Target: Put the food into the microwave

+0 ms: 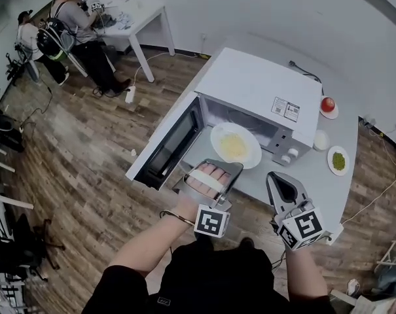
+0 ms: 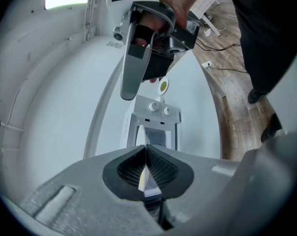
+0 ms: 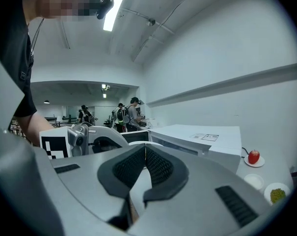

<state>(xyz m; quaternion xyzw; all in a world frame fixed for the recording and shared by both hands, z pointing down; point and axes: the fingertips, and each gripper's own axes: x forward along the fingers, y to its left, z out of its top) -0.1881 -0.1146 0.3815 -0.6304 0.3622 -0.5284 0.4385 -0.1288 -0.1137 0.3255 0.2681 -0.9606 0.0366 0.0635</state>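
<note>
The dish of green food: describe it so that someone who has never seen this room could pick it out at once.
Find the white microwave with its door open on the white counter. Right of its knobs lie three small white dishes; take the nearest one. It alone holds a green heap: the middle dish is bare and the farthest holds something red.

Support: white table (image 1: 309,178) | directly on it: microwave (image 1: 263,90), door open; red fruit on saucer (image 1: 328,106); small white dish (image 1: 321,140); plate of green food (image 1: 338,160)
</note>
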